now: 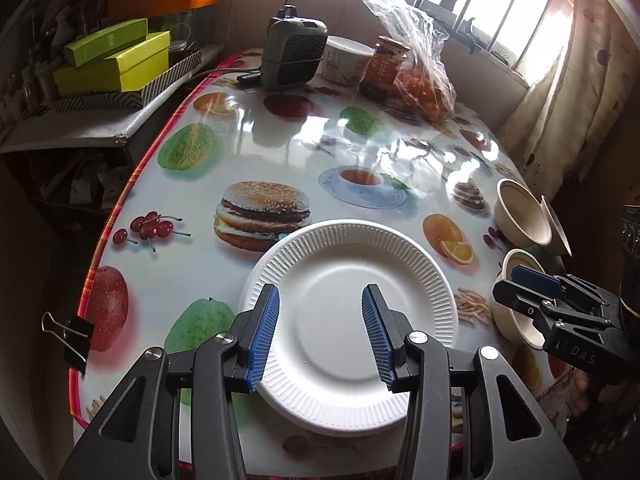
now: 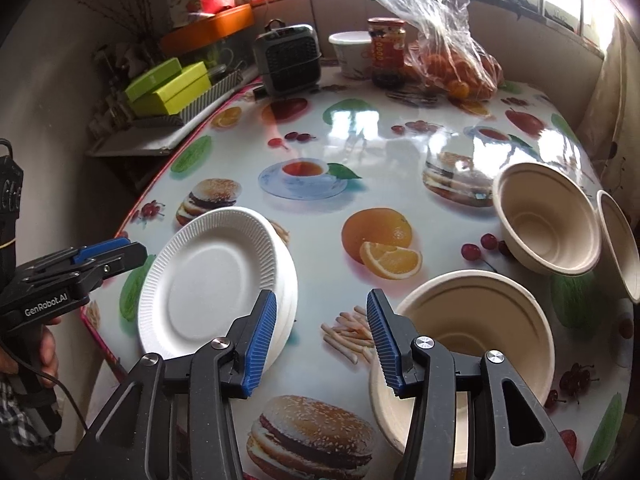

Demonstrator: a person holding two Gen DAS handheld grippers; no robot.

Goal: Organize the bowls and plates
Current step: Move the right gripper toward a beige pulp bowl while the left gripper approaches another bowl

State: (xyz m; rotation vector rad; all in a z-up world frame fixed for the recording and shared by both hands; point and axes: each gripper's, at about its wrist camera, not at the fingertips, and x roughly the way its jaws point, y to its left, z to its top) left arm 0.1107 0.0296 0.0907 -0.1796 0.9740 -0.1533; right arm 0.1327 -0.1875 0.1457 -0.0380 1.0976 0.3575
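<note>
Currently, we list: white plates (image 2: 216,276) stacked left of the printed orange (image 2: 380,240), bowls (image 2: 548,220) right; both hand-held grippers, left (image 1: 320,334) and right (image 2: 322,344), spread, empty. We should nest bowls squarely.

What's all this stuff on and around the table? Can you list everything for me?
paper plates: small stack, white, near left edge
bowls: at least three, beige, right side; the nearest looks stacked
fan: one, grey-green, far end
tub: one, white, far end
jar: one, red label, beside tub
bag of oranges: one, clear, far right
boxes: two, lime green, side shelf
binder clip: one, black, table edge
left hand-held gripper: open, above plates
right hand-held gripper: open, empty
</note>
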